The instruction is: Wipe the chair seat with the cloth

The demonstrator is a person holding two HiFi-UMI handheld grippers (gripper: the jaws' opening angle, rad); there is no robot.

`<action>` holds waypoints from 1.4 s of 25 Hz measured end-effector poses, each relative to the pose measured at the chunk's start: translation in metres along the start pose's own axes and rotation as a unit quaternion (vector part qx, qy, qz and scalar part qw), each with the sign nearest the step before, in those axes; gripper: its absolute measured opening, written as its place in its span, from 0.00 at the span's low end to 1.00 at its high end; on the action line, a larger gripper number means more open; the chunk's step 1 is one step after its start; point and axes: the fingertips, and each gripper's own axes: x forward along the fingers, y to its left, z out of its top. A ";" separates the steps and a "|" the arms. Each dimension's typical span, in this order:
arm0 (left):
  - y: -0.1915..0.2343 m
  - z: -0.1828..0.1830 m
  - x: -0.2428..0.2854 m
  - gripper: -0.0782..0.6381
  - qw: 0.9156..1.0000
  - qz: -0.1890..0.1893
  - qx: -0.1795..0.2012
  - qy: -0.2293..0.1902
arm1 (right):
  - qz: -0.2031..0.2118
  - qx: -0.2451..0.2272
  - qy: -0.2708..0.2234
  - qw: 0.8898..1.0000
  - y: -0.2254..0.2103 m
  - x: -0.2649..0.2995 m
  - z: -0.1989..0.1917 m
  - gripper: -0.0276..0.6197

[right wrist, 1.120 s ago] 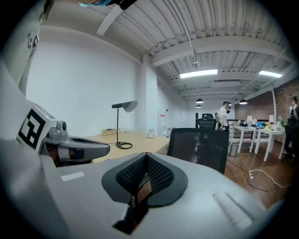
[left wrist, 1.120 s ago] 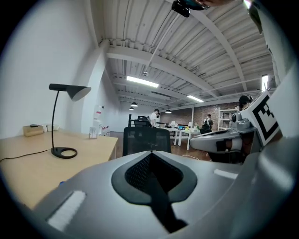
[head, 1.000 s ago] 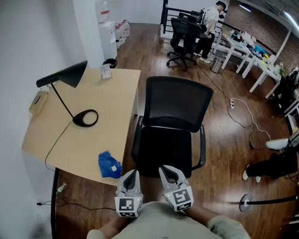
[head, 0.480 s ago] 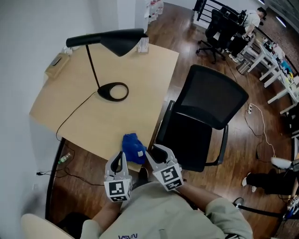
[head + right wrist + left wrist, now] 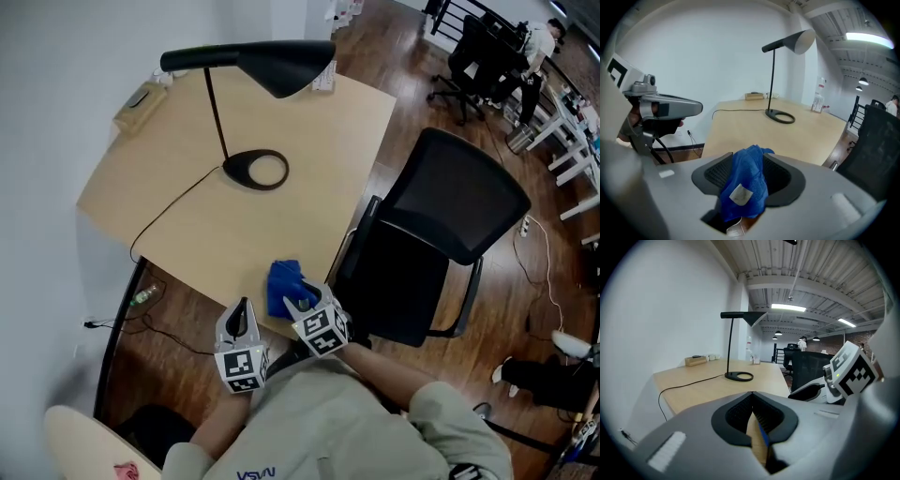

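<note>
The blue cloth point(image 5: 283, 284) lies crumpled at the desk's near edge, left of the black office chair seat point(image 5: 412, 298). My right gripper point(image 5: 301, 303) has reached it. In the right gripper view the cloth point(image 5: 743, 185) with its white tag sits between the jaws, which have just been opening and stand wide; the pads do not press on it. My left gripper point(image 5: 242, 311) hovers just off the desk edge, left of the cloth. Its jaws point(image 5: 751, 393) are shut with nothing in them.
The wooden desk point(image 5: 178, 220) carries a black lamp point(image 5: 255, 170) with a ring base and a trailing cord. The chair's backrest point(image 5: 464, 204) stands to the right. A wall runs along the left, and more desks, chairs and a person are at the far right.
Both grippers moved left, from in front of the chair to the desk's near edge. The right jaws opened and now stand around the cloth. The head view swung toward the desk.
</note>
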 end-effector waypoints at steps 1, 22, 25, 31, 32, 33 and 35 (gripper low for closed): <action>0.000 -0.003 0.002 0.12 1.000 0.000 -0.001 0.004 | 0.000 0.003 0.006 1.000 -0.001 0.005 -0.002 0.35; -0.035 -0.020 0.028 0.12 0.999 0.005 0.023 0.041 | 0.027 0.071 0.035 0.997 -0.024 0.019 -0.045 0.19; -0.060 -0.014 0.038 0.12 0.999 -0.015 0.029 0.037 | 0.000 0.094 0.012 0.996 -0.054 -0.005 -0.047 0.19; -0.135 -0.004 0.065 0.12 0.996 -0.071 0.048 0.031 | -0.069 0.129 -0.018 0.989 -0.129 -0.064 -0.063 0.19; -0.151 -0.001 0.070 0.12 0.995 -0.081 0.052 0.030 | -0.079 0.134 -0.020 0.988 -0.142 -0.074 -0.068 0.19; -0.166 0.002 0.074 0.12 0.994 -0.090 0.056 0.028 | -0.088 0.139 -0.021 0.986 -0.154 -0.084 -0.074 0.19; -0.197 0.009 0.083 0.12 0.992 -0.108 0.063 0.026 | -0.104 0.152 -0.023 0.983 -0.180 -0.103 -0.087 0.19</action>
